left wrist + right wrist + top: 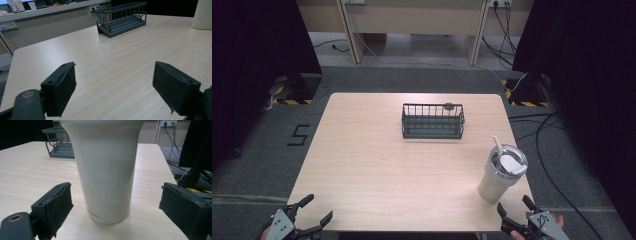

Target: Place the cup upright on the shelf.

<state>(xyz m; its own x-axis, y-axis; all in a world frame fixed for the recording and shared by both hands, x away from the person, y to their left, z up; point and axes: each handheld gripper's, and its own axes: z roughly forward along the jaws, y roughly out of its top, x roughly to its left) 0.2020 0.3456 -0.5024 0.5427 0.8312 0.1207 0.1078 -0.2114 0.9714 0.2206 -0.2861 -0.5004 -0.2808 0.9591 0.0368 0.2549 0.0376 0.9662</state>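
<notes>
The cream tumbler (502, 172) stands upright on the light wood-grain table (377, 165) just ahead of the right gripper (518, 212), which waits at the near right corner with its jaws spread wide and nothing between them; in the right gripper view the tumbler (106, 170) sits near, centred ahead of the gap between the two black jaws and touching neither, its base resting on the tabletop. Its wall is smooth and slightly glossy, tapering toward the base, with small lettering low on the side too small to read; from above it carries a clear lid, a white flap and a pale straw (497, 143) tilting up and away from the gripper. The left gripper (309, 214) rests at the near left corner, jaws likewise wide apart and empty, its pads (61, 90) matte black with rough, frayed edges. Well ahead of it and to its right stands a dark grey wire basket (432, 121), rectangular, with thin vertical bars and a slatted floor; in the left gripper view the basket (122, 18) lies far across bare wood
</notes>
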